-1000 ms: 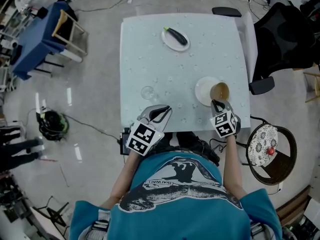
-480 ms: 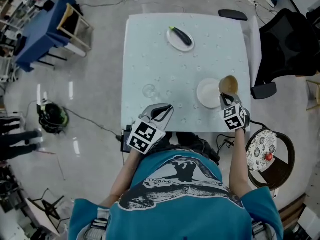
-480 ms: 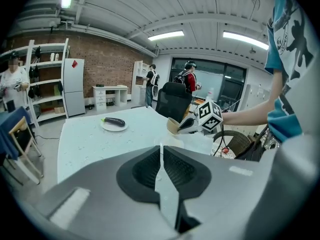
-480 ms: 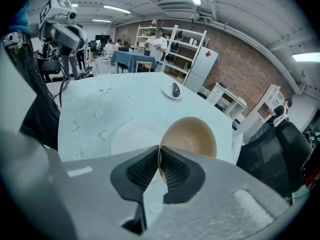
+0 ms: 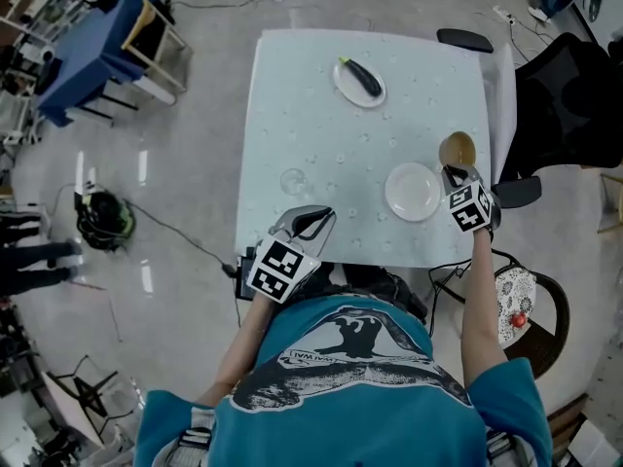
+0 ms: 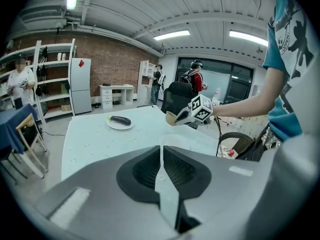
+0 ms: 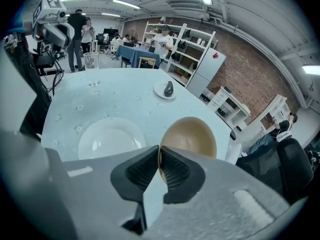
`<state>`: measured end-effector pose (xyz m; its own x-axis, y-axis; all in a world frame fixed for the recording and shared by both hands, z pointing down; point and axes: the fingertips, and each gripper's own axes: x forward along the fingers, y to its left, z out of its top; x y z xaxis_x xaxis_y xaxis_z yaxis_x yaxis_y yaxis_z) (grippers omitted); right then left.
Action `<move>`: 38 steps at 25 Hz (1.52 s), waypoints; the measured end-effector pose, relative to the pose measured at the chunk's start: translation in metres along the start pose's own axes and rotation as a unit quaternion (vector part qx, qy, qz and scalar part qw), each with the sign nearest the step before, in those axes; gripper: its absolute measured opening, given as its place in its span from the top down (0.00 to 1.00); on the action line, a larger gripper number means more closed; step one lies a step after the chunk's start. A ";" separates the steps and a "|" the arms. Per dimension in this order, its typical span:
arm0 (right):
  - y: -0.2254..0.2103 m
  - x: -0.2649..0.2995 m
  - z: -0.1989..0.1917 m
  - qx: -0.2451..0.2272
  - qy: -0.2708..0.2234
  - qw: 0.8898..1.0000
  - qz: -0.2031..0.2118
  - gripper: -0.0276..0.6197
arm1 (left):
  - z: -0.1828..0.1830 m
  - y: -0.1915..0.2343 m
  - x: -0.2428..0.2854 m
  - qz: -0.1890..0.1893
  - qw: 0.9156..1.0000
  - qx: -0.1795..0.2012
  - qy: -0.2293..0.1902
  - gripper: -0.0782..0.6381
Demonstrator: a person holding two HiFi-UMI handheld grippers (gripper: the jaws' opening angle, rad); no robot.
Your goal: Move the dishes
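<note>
While the right hand-held gripper (image 5: 451, 173) is clamped on the near rim of the bowl (image 5: 458, 149), that thin pinch is the bowl's only support. The bowl sits tilted and seems clear of the table (image 5: 292, 86). It is close to the right edge, between that edge and the empty plate (image 5: 413, 192). It looks empty inside.

Risks, as judged:
- Slip at the rim. The pads grip only a narrow strip of a smooth wall, and the rest of the bowl's weight hangs beyond them. A jerk or a roll of the wrist could pivot the bowl in the pads or let it drop.
- Drop zone. This near the right edge, a released bowl could hit the table rim or go over to the floor (image 5: 195, 163).
- Contact with the empty plate. It lies just beside the bowl, so a low pass toward the table centre could clip its rim and shove it.
- Placement. If the bowl is set down here with its base partly over the edge, it could tip off.

The left hand-held gripper (image 5: 318, 214) has its jaws together, holds nothing, and waits at the near edge. The glass (image 5: 292, 180) stands just beyond it and is clear and hard to see, so a careless reach could knock it over. The eggplant plate (image 5: 347, 89) at the far edge is well apart and at no risk.
</note>
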<state>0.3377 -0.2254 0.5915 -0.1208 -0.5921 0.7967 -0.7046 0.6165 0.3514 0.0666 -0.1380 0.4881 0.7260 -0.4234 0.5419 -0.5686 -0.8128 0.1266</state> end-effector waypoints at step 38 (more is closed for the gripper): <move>0.010 0.013 0.073 0.047 -0.114 0.989 0.077 0.66 | 0.007 0.004 0.029 0.038 0.999 -0.026 0.011 0.85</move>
<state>0.2780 -0.2654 0.5694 -0.3780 -0.6033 0.7023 -0.7261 0.6638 0.1794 0.0879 -0.1561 0.4987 0.6710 -0.4739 0.5703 -0.6418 -0.7563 0.1267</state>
